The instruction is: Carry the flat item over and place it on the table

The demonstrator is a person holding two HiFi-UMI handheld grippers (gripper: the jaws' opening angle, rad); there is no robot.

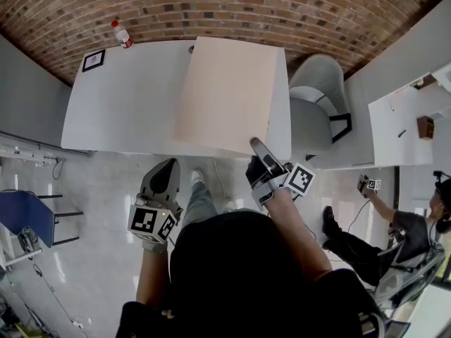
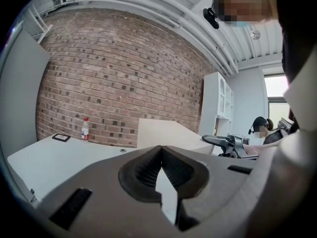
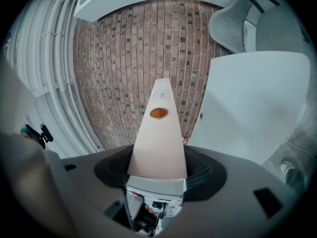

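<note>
While the right gripper (image 1: pixel 257 146) clamps both jaws on the near right corner of the pale beige flat rectangular board (image 1: pixel 227 94), the panel stretches away from it over the right half of the white rectangular table (image 1: pixel 127 97). Its long axis runs from the table's near edge toward the far edge, pointing at the brick wall. There is one board: smooth, plain and matte, with a single round orange-brown spot (image 3: pixel 158 113) on the narrow face seen from the right gripper view. Whether it lies fully flat on the table I cannot tell.

Off the table's near edge, left of the board, the left gripper (image 1: pixel 168 169) hangs with its jaws together and nothing between them.

On the table's far left corner stand one clear plastic bottle with a red cap (image 1: pixel 122 34) and one black-framed square card (image 1: pixel 93 60). Just beyond the table's right end sits one grey shell chair (image 1: pixel 317 101).
</note>
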